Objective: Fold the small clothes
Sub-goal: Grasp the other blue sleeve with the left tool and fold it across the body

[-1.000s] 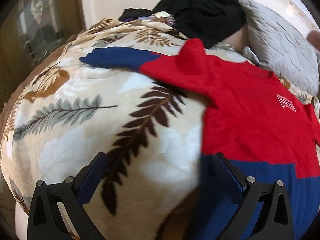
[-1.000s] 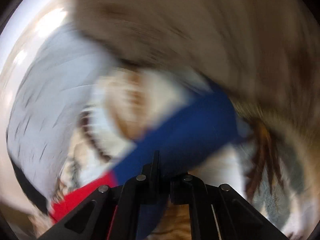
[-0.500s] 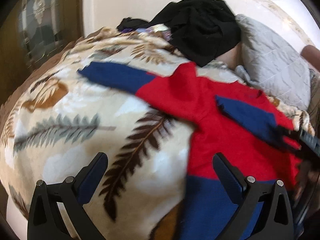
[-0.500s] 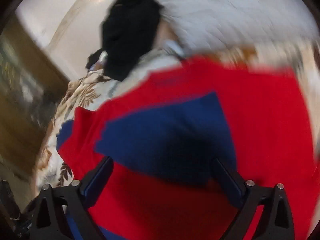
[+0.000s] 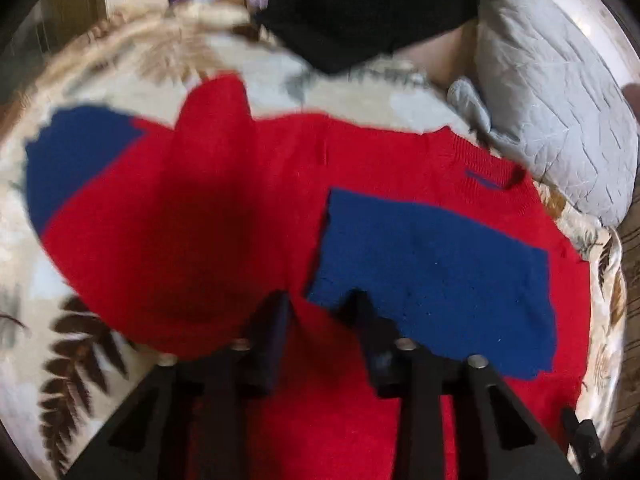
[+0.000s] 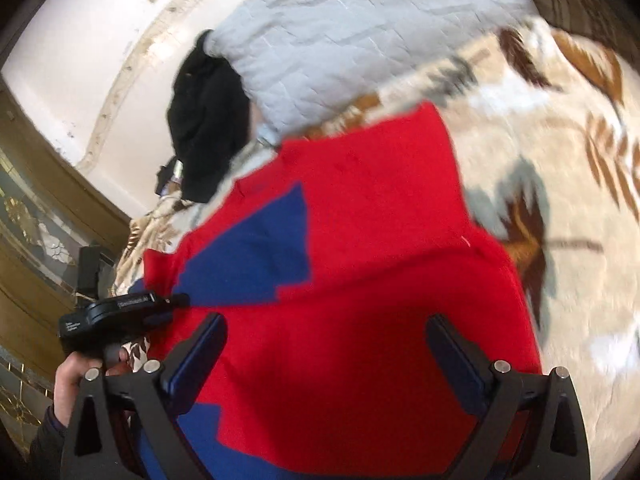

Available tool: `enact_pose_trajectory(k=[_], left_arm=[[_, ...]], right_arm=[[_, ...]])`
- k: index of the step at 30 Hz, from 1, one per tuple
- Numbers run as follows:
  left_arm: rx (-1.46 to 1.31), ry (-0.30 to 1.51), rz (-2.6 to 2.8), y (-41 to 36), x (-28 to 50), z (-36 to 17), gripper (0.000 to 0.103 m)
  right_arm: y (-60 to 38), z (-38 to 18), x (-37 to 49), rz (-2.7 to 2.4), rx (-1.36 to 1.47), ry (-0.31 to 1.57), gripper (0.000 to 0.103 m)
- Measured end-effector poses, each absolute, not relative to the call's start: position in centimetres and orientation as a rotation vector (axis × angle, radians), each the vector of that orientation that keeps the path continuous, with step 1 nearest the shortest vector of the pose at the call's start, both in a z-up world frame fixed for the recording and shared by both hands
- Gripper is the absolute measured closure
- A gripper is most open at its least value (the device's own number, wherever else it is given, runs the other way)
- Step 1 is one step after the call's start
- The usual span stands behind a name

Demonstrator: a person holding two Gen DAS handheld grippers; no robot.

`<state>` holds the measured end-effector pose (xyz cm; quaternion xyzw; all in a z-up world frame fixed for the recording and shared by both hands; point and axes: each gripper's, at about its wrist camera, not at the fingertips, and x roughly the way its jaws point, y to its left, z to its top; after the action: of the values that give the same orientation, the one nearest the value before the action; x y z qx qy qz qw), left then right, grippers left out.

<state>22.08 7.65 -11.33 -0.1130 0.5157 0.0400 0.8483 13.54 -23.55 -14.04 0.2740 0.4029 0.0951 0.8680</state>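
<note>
Now carry the left sleeve [image 5: 132,216], pinched in the left gripper [image 5: 320,304], across the sweater [image 5: 360,168]. Lay flat beside the folded right sleeve [image 5: 432,264]; keep the right gripper [image 6: 326,340] wide, clear.

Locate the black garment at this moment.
The black garment lies heaped at the far end of the leaf-print blanket, beyond the red and blue sweater and against the grey quilted pillow; the right wrist view shows it upper left.
</note>
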Motion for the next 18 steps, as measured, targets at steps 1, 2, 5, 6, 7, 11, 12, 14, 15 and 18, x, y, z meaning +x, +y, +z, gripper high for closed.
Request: enact_pose_trajectory(k=[1, 2, 5, 6, 7, 11, 12, 14, 15, 18], left_arm=[[-0.229, 1.074, 0.084, 7.7, 21.4, -10.6, 0.088], [-0.253, 1.050, 0.081, 8.2, 20.7, -10.0, 0.088], [-0.378, 0.966, 0.035, 11.9, 18.1, -8.4, 0.046], [-0.397, 0.934, 0.068, 13.8, 17.4, -7.8, 0.021], [-0.409, 0.890, 0.112, 15.2, 17.0, -7.2, 0.018], [-0.556, 0.779, 0.235, 24.7, 17.5, -6.4, 0.018], [-0.639, 0.771, 0.257, 27.9, 18.3, -7.1, 0.018], [-0.738, 0.776, 0.343, 32.3, 19.6, -8.5, 0.020], [-0.790, 0.774, 0.372, 34.3, 20.3, -9.3, 0.020], [-0.836, 0.777, 0.418, 37.9, 22.2, -10.8, 0.022]], right_arm=[[-23.6, -13.8, 13.4, 0.197, 0.566, 0.832, 0.002], [-23.5, -13.4, 13.5, 0.195, 0.556, 0.817, 0.002], [-23.1, -13.5, 13.6, 0.204, 0.535, 0.795, 0.002], [-23.0, -13.8, 13.4, 0.205, 0.525, 0.791, 0.002], [-22.9, -14.2, 13.3, 0.203, 0.512, 0.796, 0.002], [-22.8, -14.9, 13.3, 0.206, 0.509, 0.792, 0.002], [-22.8, -15.1, 13.3, 0.207, 0.510, 0.794, 0.002], [-22.8, -15.3, 13.4, 0.210, 0.506, 0.790, 0.001], [-22.7, -15.3, 13.4, 0.213, 0.501, 0.790, 0.000], [-22.5, -15.4, 13.6, 0.208, 0.487, 0.792, 0.000]])
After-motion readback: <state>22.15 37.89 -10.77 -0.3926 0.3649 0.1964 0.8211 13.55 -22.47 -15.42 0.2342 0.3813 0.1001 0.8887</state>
